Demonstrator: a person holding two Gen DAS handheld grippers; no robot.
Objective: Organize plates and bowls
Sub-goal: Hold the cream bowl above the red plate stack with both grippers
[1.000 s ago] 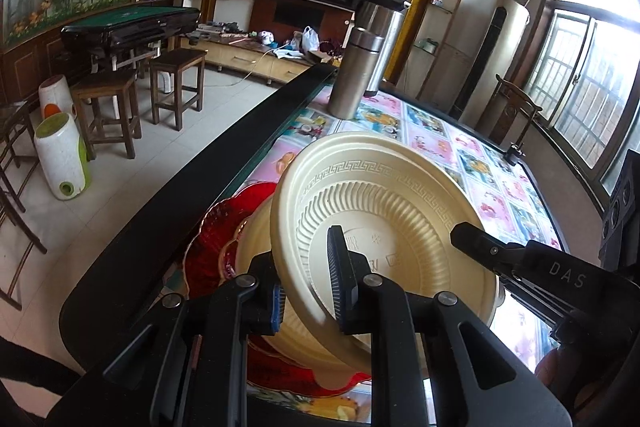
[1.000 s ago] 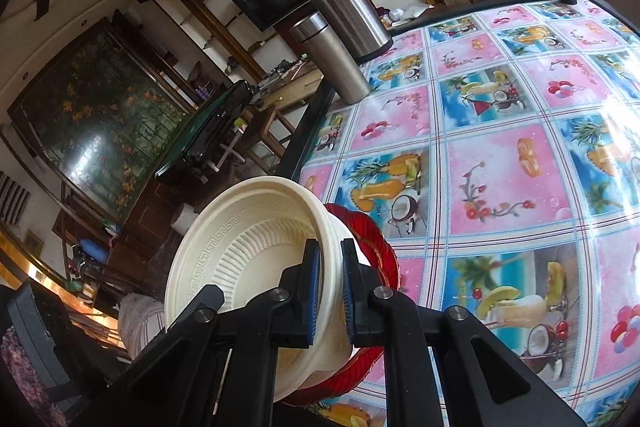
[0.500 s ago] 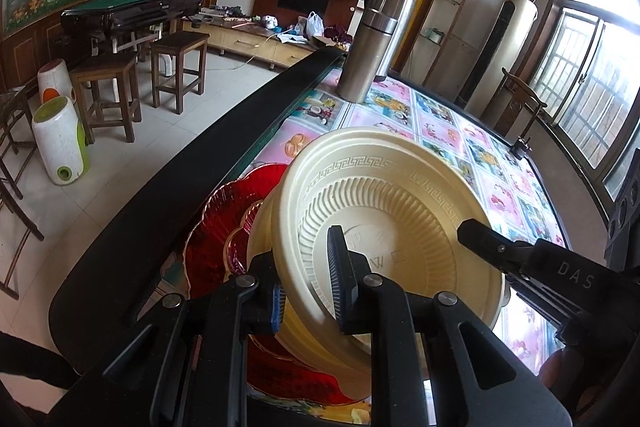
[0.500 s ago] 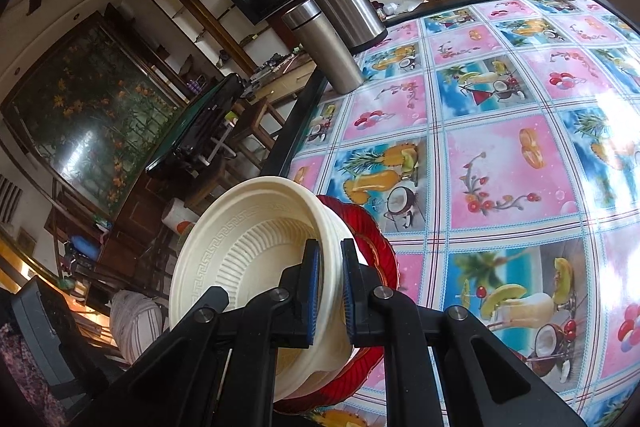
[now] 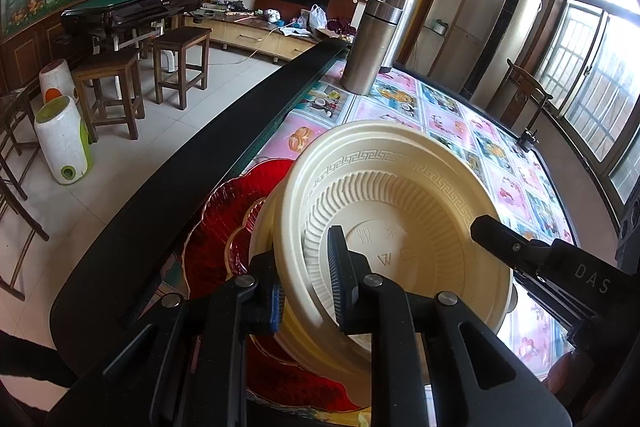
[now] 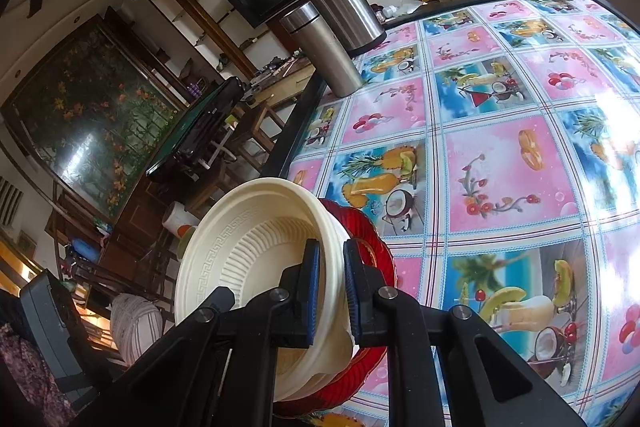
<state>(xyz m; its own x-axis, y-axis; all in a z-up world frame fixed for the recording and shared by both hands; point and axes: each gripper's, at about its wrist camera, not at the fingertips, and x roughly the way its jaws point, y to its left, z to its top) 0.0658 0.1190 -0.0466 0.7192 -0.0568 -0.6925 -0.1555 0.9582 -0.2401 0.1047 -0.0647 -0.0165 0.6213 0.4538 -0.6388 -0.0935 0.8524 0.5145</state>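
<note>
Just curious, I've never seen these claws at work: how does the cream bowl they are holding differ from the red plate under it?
The cream bowl is opaque, deep and ribbed, with a key-pattern band near its rim; the red plate is shiny, see-through and shallow with a scalloped edge. The bowl is tilted and pinched at its rim by the left claw and the right claw; the plate lies beneath it on the table. Both are round.

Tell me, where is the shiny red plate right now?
The red plate lies on the table near its dark left edge, low in both wrist views, right under the cream bowls that both grippers pinch.
</note>
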